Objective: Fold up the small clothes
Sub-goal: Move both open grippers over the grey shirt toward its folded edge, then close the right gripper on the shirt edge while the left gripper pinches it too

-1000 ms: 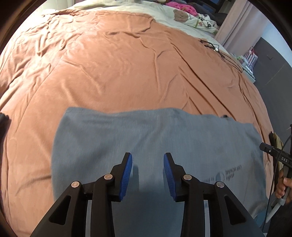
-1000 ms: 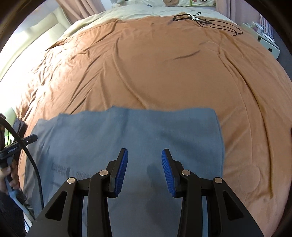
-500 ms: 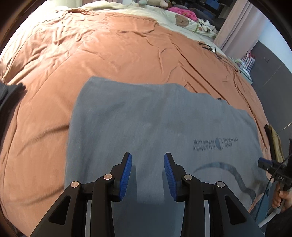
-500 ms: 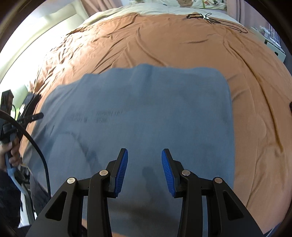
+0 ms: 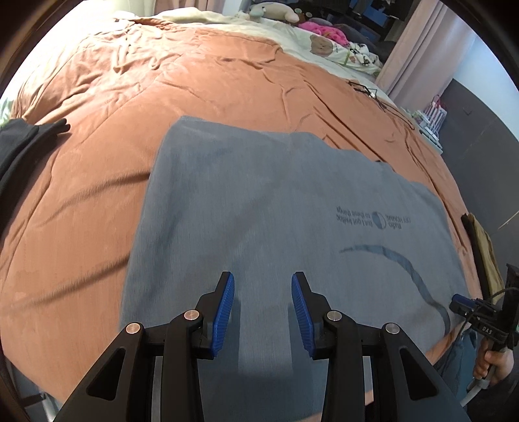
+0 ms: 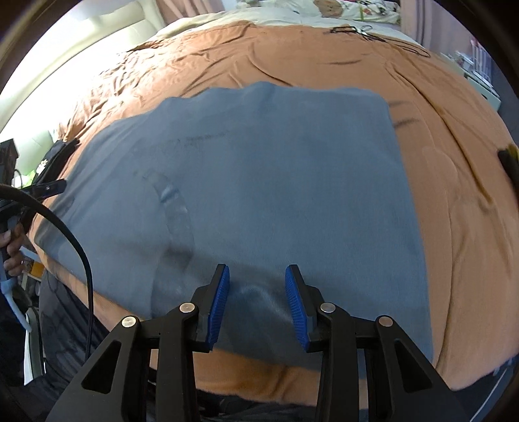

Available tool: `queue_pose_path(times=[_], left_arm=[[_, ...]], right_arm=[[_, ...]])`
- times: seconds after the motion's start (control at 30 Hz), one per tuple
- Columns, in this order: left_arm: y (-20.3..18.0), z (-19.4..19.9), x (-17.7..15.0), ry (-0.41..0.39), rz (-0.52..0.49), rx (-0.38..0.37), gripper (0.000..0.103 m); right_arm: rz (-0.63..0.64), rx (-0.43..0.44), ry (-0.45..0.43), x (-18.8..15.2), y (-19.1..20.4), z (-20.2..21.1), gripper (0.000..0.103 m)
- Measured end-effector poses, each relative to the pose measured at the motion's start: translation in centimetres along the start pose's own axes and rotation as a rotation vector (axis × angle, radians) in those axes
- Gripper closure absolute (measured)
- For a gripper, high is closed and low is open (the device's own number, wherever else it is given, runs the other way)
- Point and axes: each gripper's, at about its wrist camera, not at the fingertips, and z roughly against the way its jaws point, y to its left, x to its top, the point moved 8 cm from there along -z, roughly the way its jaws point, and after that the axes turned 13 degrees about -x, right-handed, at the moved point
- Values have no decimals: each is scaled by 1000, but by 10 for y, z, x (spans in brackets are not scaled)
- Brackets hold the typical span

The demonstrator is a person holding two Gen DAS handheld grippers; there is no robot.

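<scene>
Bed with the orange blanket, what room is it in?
Most likely a bedroom: a big bed under an orange blanket, stuffed toys at its far end, and pink curtains beside it.

the left gripper [image 5: 262,310] points steeply downward, its two blue-padded fingers [image 5: 223,311] standing apart with a clear gap and nothing pinched between them. the right gripper [image 6: 257,303] tilts down at much the same angle, its jaws parted about as wide and likewise empty. off to the left gripper's right, a hand [image 5: 493,358] wraps the other tool's handle; off to the right gripper's left, a hand [image 6: 11,250] does the same.
</scene>
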Motion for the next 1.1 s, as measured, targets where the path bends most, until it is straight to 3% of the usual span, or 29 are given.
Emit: queue_pose_path(times=[0.3,0.53,0.6,0.73,0.87,1.0,1.1], left_arm=[[8,1,-29,15,24,13,64],[20,17,-42,-14,67,12,64],[23,25,-46,-27,79,11,64],[34,42,-53,-58,119,4,64],[51,63,-60,-105,178,2,64],[67,79,-68,-140,244,-27,44],[72,82,-74,-145,290,-66,42]], right_arm=[[-23,-27,18,-22,-9,16,69],[-40,-9,-60,-10,4,36,70],[-32,1,-66,-9,14,35,80],[-22,15,-53,-13,28,23,88],[-81,28,-31,-20,16,7,93],[-99,40,-19,-29,11,4,94],[-108,38,-10,-30,11,8,94]])
